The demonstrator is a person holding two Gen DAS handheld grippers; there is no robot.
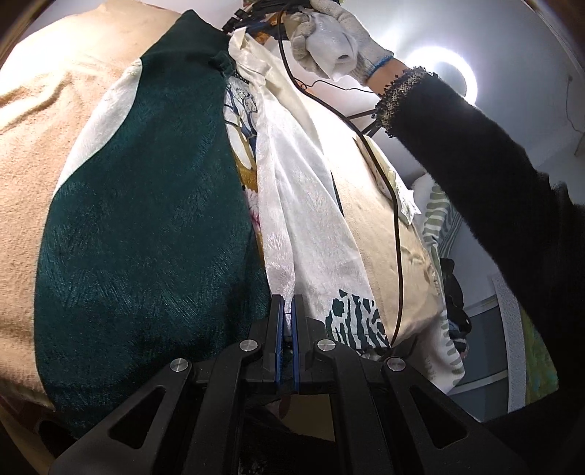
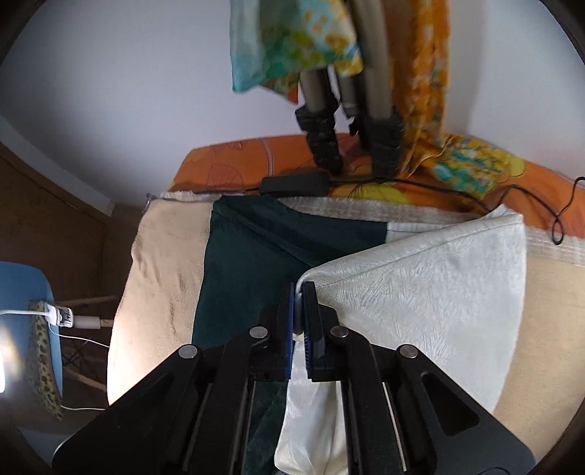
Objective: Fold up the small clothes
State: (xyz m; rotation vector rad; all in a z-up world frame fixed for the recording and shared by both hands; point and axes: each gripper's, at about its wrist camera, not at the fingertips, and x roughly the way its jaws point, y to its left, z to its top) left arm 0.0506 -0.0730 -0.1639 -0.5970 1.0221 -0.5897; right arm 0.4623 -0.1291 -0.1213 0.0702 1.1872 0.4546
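Note:
The garment is satin, part dark green (image 1: 146, 226) and part cream (image 1: 303, 219), and it lies on a beige blanket (image 1: 44, 153). My left gripper (image 1: 289, 301) is shut on the near edge of the raised cream panel. That panel stretches away to the right gripper (image 1: 236, 29), which a gloved hand (image 1: 329, 36) holds. In the right wrist view my right gripper (image 2: 299, 288) is shut on a folded corner of the cream part (image 2: 420, 292). That part is drawn over the green part (image 2: 248, 263). A printed lining (image 1: 241, 120) shows under the lifted cream cloth.
Tripod legs (image 2: 325, 146), a black power adapter (image 2: 292, 182) and its cable rest on an orange sheet (image 2: 226, 164) past the blanket. Colourful cloths (image 2: 292, 44) hang above. A blue chair (image 2: 25, 292) stands to the left. A black sleeve (image 1: 475, 164) crosses in front of a ring light (image 1: 442, 69), with piled clothes (image 1: 449, 292) below.

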